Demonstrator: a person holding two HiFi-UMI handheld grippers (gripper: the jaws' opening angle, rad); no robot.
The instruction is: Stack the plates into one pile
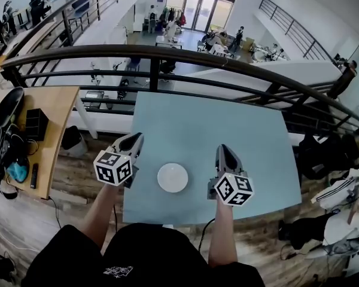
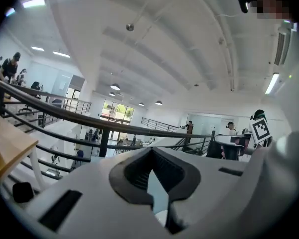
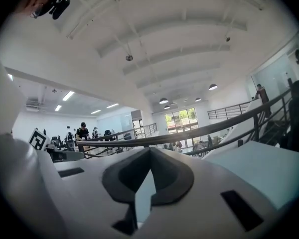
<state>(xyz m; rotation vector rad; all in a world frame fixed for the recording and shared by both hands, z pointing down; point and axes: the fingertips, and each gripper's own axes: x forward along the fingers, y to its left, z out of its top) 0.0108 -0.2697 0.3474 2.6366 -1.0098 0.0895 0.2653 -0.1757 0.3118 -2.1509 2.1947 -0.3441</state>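
Note:
A pile of white plates (image 1: 172, 177) sits near the front middle of the pale blue table (image 1: 215, 130). My left gripper (image 1: 134, 139) is held up in the air to the left of the pile, shut with nothing between its jaws. To the right of the pile my right gripper (image 1: 225, 152) is raised the same way, also shut and empty. Both gripper views look out level over the railing. In them the left gripper (image 2: 150, 151) and the right gripper (image 3: 149, 151) show their jaws closed together, and the plates are out of sight.
A dark curved railing (image 1: 167, 55) runs behind the table, with an open hall below it. A wooden desk (image 1: 48, 118) with bags and black boxes stands at the left. Clothes and bags (image 1: 335, 190) lie on the floor at the right.

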